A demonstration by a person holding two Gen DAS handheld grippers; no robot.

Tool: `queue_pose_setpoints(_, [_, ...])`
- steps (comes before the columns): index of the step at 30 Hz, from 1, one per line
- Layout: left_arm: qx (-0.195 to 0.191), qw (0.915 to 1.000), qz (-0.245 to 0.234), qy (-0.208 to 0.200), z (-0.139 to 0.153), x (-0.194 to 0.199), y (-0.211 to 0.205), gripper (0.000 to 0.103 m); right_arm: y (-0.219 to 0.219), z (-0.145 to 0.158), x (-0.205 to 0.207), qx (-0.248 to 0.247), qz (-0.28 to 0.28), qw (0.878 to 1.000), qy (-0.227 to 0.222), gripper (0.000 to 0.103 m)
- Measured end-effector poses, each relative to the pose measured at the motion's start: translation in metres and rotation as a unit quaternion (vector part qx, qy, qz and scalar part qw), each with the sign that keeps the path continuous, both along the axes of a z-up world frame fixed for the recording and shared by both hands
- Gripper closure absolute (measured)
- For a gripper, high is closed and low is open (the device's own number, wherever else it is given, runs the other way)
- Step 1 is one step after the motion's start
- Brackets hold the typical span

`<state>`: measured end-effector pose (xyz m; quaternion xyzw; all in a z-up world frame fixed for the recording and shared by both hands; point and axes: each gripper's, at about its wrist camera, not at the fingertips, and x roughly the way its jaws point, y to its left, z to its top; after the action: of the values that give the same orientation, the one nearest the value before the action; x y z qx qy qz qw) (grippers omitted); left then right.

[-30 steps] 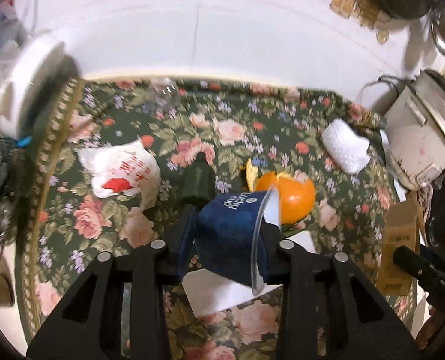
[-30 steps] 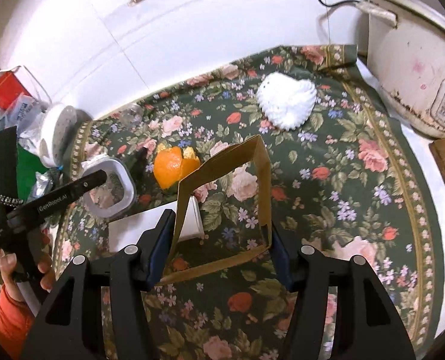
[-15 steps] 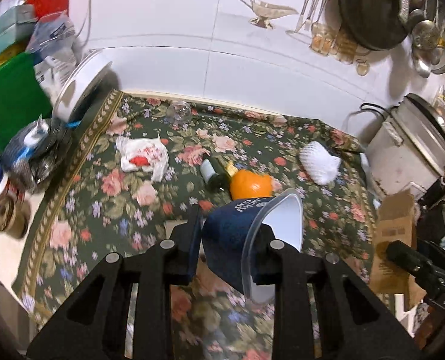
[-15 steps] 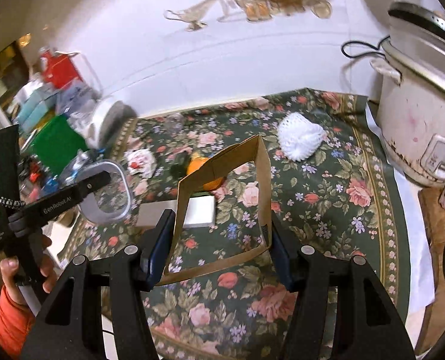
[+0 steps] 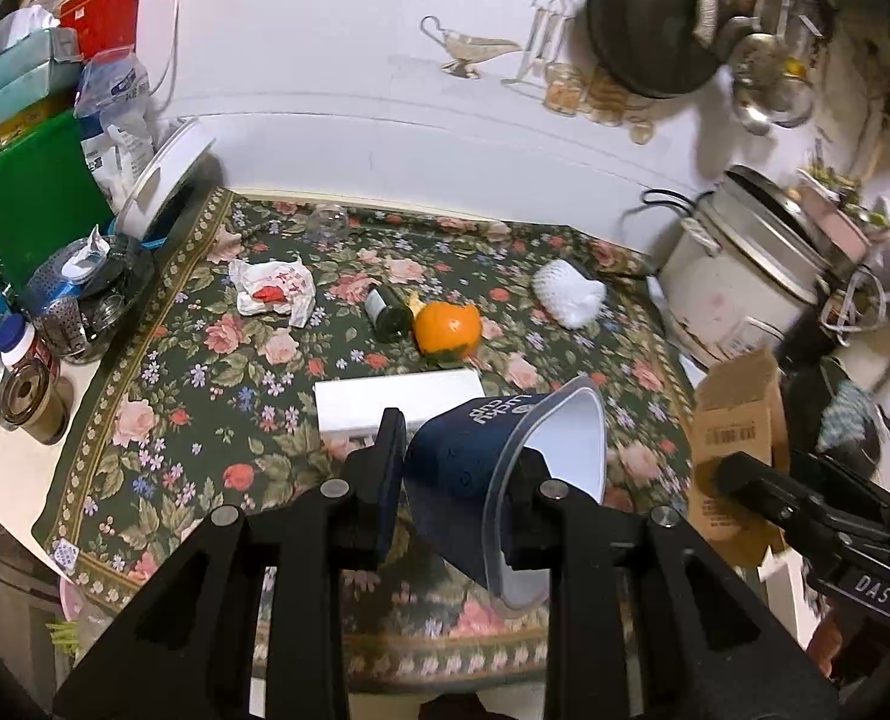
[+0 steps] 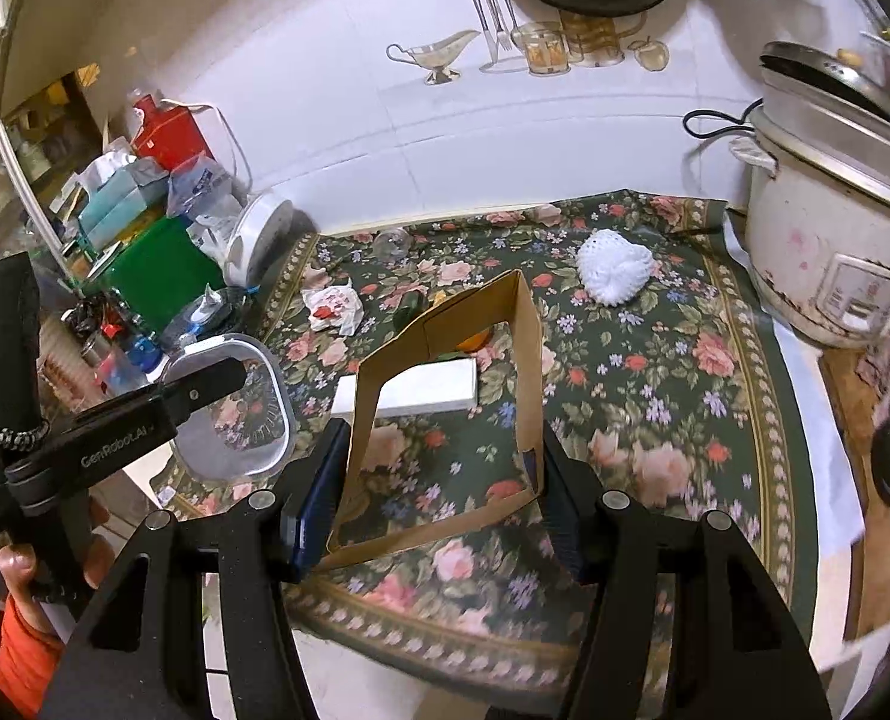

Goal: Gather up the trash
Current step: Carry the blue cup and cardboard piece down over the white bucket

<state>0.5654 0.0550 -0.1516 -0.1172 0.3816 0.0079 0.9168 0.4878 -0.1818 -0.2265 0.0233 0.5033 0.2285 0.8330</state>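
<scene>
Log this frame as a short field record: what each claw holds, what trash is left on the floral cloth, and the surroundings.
left claw: shut on blue cup, tipped sideways
right claw: shut on open cardboard box
trash on cloth: crumpled wrapper, orange peel, dark bottle, white foam net, white box
surface: floral cloth
right of the cloth: rice cooker

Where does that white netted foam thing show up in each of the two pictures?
Left wrist view: the white foam net lies right of centre, beyond the orange peel.
Right wrist view: it sits upper right, beyond the cardboard sleeve.
Shared landmark: the rice cooker, to its right in both.
</scene>
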Motion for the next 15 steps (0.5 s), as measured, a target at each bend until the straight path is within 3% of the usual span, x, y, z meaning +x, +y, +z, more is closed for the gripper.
queue_pose_setpoints(8, [0.029,0.9981,-0.051,-0.019,0.002,-0.078,0.016,0.077,0.027,0.01,-0.071,-0.015,-0.042,0.999,-0.013,0.047])
queue_pose_setpoints(15, [0.02,0.9972,-0.071,-0.007,-0.014,-0.14,0.039,0.077,0.04,0.004,-0.136,-0.022,-0.069,0.997,0.004,0.047])
